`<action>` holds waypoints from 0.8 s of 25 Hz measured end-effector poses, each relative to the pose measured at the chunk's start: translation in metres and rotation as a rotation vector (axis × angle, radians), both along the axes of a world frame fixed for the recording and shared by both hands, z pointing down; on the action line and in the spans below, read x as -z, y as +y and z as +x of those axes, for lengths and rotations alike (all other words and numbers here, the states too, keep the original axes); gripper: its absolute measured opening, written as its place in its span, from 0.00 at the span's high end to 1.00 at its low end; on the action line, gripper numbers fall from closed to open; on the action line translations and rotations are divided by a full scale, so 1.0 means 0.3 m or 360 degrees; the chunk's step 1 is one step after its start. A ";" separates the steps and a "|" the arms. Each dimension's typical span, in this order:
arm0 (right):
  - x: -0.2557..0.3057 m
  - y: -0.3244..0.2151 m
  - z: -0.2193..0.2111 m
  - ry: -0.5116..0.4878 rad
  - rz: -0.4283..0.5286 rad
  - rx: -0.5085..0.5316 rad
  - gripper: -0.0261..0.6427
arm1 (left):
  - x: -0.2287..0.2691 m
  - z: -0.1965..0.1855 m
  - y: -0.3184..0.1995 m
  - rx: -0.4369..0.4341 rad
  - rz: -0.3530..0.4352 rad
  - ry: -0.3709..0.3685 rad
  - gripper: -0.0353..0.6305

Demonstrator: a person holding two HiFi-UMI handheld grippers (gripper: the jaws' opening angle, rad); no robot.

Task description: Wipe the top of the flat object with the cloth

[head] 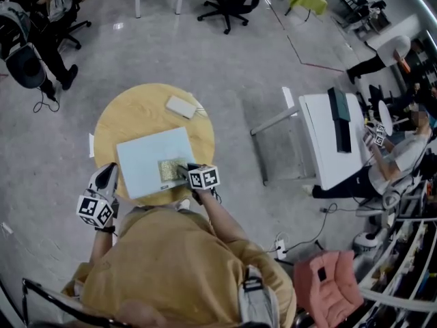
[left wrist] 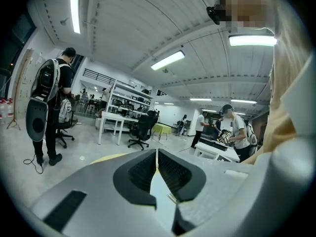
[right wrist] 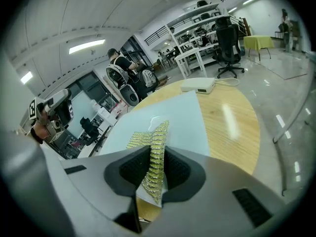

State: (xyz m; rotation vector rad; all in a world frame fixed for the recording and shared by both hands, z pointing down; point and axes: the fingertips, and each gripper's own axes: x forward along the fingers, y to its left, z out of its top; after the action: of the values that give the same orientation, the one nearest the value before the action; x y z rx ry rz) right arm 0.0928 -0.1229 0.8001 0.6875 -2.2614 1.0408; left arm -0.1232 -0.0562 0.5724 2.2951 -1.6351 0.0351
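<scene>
A pale blue flat board (head: 151, 159) lies on the round wooden table (head: 130, 118). A yellow-green textured cloth (head: 172, 172) rests on the board's near right corner. My right gripper (head: 190, 172) is shut on the cloth (right wrist: 154, 157), whose free end spreads over the board (right wrist: 168, 120). My left gripper (head: 108, 178) hangs off the table's near left edge, apart from the board, jaws shut with nothing between them (left wrist: 157, 164). In the left gripper view the board shows only as a sliver below the jaws.
A small white box (head: 181, 106) with a cable lies on the table's far side, also in the right gripper view (right wrist: 198, 85). A white desk (head: 328, 139) stands to the right with a person seated at it. Office chairs (head: 229, 2) stand farther off.
</scene>
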 end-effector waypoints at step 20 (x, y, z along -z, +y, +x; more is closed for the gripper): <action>-0.012 -0.076 0.239 0.0110 0.0051 -0.0094 0.86 | -0.012 0.072 -0.067 -0.0081 -0.0001 0.0004 0.92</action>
State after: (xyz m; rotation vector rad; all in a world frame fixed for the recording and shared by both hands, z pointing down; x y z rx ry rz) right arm 0.1644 -0.1457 0.8037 0.7963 -2.2149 0.9946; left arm -0.1015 -0.0764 0.5758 2.3350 -1.5752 0.0441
